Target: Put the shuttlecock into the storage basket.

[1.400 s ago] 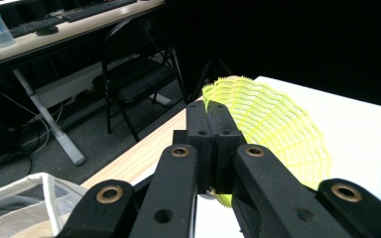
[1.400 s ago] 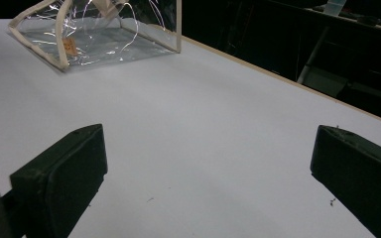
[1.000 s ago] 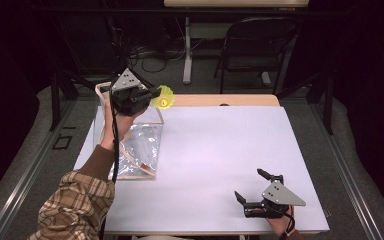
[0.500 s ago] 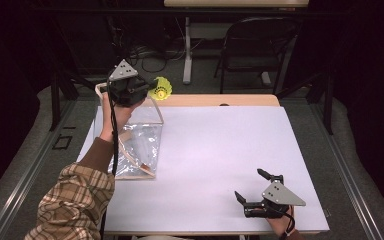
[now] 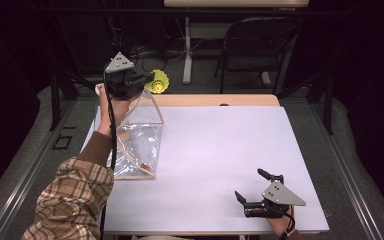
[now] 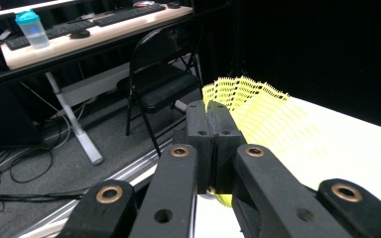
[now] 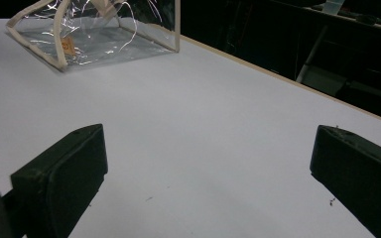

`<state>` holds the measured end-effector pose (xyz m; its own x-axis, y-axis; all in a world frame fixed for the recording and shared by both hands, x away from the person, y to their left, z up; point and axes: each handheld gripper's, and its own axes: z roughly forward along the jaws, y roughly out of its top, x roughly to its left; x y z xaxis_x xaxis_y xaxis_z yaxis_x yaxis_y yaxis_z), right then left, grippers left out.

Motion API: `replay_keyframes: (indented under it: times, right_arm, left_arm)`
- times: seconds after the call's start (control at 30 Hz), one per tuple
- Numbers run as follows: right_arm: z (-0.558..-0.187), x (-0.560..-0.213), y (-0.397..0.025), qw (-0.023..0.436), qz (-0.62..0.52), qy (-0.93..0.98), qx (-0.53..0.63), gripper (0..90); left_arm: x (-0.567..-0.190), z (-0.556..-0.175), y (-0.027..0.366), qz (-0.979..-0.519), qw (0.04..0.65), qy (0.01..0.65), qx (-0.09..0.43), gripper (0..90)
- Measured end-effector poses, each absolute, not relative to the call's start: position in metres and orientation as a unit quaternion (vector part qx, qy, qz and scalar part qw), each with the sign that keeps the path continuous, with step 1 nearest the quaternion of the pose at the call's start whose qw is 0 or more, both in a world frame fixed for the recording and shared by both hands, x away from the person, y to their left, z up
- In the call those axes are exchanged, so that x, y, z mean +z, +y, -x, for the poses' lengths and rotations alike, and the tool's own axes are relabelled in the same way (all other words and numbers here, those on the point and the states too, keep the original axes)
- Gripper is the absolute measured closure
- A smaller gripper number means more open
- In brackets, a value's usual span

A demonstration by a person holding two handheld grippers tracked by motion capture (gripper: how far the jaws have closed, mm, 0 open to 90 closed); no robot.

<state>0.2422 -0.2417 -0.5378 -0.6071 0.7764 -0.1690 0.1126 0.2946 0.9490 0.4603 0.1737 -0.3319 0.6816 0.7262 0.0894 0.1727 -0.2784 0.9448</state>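
My left gripper (image 5: 147, 80) is raised over the table's far left corner, shut on a yellow mesh shuttlecock (image 5: 159, 82). In the left gripper view the jaws (image 6: 209, 111) are pressed together on the shuttlecock (image 6: 258, 114), whose skirt fans out to the right. Below that hand a clear plastic bag with beige trim (image 5: 137, 142) stands on the white table (image 5: 220, 150), its top open. My right gripper (image 5: 249, 183) rests open near the front right edge, with nothing between its jaws. The right gripper view shows the bag (image 7: 94, 34) farther off across bare table.
A black folding chair (image 5: 260, 45) stands behind the table, also seen from the left gripper (image 6: 163, 74). Farther back, a desk with keyboards carries a blue-capped bottle (image 6: 32, 27). A wooden strip (image 5: 215, 100) runs along the table's far edge.
My left gripper has risen and moved toward the far edge with the shuttlecock in it. The right gripper has stayed put.
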Motion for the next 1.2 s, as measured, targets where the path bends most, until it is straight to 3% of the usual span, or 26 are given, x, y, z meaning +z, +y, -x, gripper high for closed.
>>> replay_keyframes:
  times: [1.2]
  right_arm:
    - [-0.242,-0.538,-0.242,0.324,-0.303,0.737,0.511,0.8]
  left_arm:
    - [-0.322,-0.466,0.198,-0.738,0.521,0.322,0.283,90.0]
